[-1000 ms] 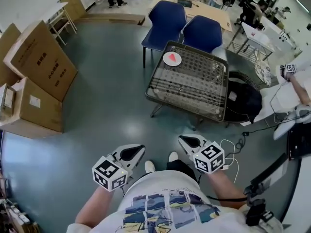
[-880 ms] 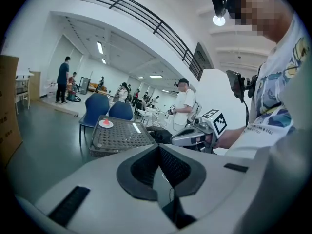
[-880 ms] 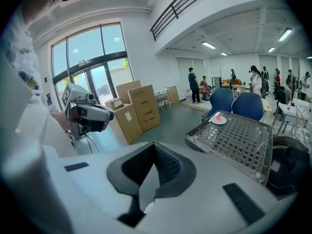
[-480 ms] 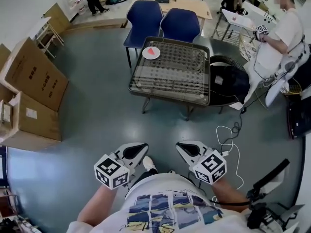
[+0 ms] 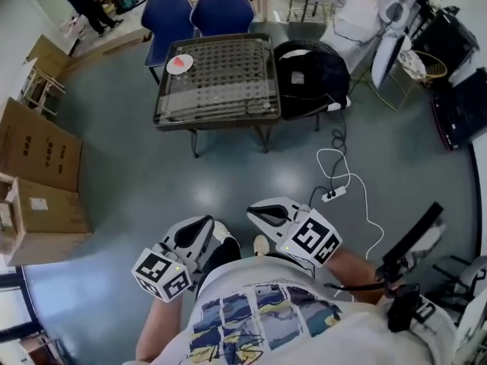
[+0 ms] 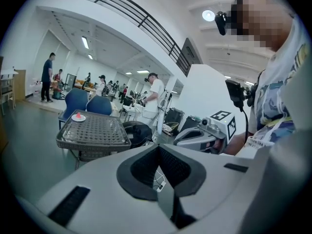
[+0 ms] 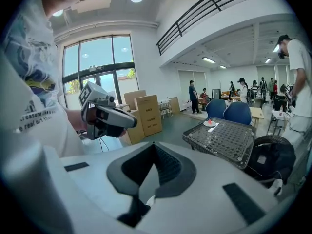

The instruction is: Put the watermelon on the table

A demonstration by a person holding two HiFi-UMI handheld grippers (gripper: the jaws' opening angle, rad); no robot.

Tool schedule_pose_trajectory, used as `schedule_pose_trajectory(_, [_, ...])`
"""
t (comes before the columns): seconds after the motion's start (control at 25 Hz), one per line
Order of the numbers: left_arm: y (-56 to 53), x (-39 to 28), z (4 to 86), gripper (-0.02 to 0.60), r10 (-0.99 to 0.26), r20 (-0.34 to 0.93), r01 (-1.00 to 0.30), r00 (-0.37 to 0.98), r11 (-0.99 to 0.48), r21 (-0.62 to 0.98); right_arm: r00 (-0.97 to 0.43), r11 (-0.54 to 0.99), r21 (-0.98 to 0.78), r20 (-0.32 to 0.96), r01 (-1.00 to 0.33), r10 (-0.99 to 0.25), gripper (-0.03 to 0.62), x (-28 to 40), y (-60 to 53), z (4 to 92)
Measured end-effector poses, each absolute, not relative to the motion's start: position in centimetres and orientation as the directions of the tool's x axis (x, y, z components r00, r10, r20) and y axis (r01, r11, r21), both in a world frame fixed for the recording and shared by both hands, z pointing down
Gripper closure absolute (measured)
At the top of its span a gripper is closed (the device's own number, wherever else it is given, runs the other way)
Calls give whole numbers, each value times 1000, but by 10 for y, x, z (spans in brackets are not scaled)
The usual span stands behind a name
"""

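Since a second ago the table (image 5: 217, 78) has slid from mid-right to the upper left of the head view and looks farther off, and the cardboard boxes (image 5: 38, 158) have moved toward the left edge. In that view the watermelon (image 5: 179, 61) lies on a white plate (image 5: 186, 58) at the table's far left corner, well apart from both grippers, with two blue chairs (image 5: 194, 14) just beyond. The left gripper (image 5: 196, 230) and right gripper (image 5: 262, 213) are held side by side close to the person's body, above the grey floor (image 5: 137, 181), pointing toward the table. In the left gripper view, the left gripper (image 6: 158, 147) has its pads pressed together with nothing between them; the table (image 6: 92, 133) stands far left and the right gripper (image 6: 195, 135) is near right. In the right gripper view, the right gripper (image 7: 155, 145) is likewise closed and empty; the table (image 7: 222, 140) with the watermelon (image 7: 210, 122) stands far right.
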State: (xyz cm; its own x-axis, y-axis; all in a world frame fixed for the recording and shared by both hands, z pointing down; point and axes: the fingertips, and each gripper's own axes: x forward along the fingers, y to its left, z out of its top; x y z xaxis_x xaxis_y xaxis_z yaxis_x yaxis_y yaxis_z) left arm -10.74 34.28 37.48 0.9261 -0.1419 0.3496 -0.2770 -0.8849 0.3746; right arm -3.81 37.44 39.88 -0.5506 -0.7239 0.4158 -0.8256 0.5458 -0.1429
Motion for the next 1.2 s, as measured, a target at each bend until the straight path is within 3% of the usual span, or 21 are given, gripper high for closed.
schedule_pose_trajectory(0.48, [416, -82, 381, 572, -71, 414, -235, 908, -903, 360, -549, 528, -167, 370, -833, -749, 585, -25, 446, 390])
schedule_pose_trajectory(1.2, [392, -81, 389, 572, -58, 409, -227, 911, -897, 379, -543, 531, -155, 412, -833, -732, 585, -27, 423, 402])
